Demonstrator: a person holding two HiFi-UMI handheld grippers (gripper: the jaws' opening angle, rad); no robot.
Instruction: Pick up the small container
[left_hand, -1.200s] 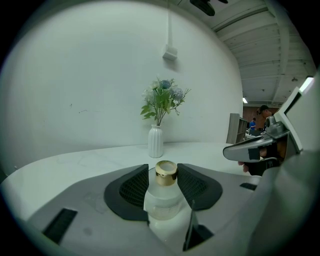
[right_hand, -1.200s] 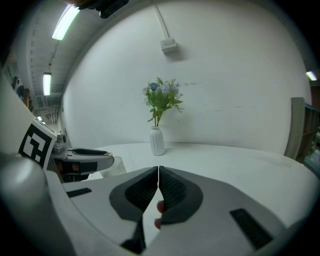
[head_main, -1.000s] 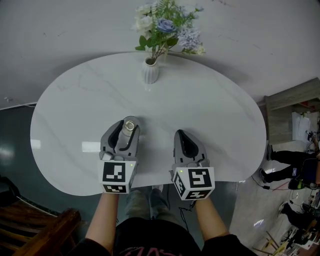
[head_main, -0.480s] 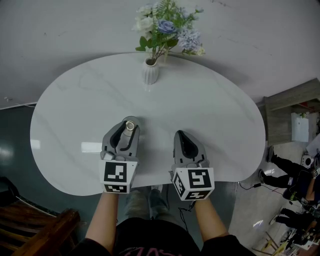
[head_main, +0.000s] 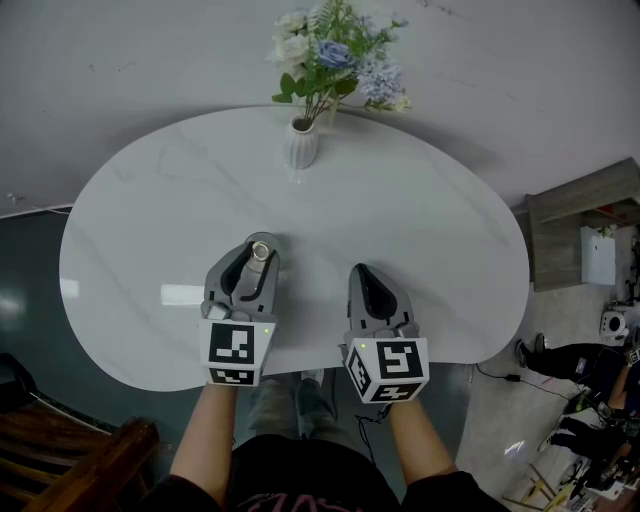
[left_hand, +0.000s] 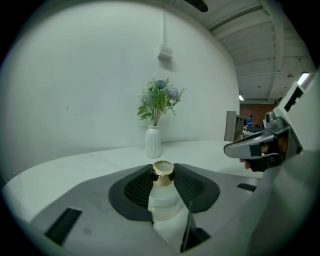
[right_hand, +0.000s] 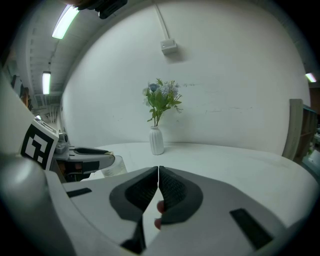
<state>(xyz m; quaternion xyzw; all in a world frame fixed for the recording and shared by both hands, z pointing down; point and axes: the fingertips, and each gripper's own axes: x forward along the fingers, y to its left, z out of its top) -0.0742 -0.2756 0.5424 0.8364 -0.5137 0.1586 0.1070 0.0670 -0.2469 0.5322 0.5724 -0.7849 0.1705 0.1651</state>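
In the head view, the small container (head_main: 261, 251) is seen standing on the white table (head_main: 430, 210), near the front edge and well apart from the vase of flowers (head_main: 301, 145) at the far side. It is enclosed by the jaws of the left gripper (head_main: 255, 254). The right gripper (head_main: 368, 277) is held beside it over the table, apart from the container.

In the left gripper view, the clear container with its gold cap (left_hand: 163, 171) is shown upright between the dark pads (left_hand: 139, 187). The jaws have just been closing, and the pads are seen laid against both sides of the container, so it is judged to be gripped.

In the right gripper view, the jaws of the right gripper (right_hand: 158, 186) are seen brought together with nothing between them; only fingertips show behind the gap.

The grasp step is judged to be finishing, with the container not yet lifted off the table. A straight upward lift is called for next, with the grip kept firm and the container kept upright so that the smooth body is not let slip.
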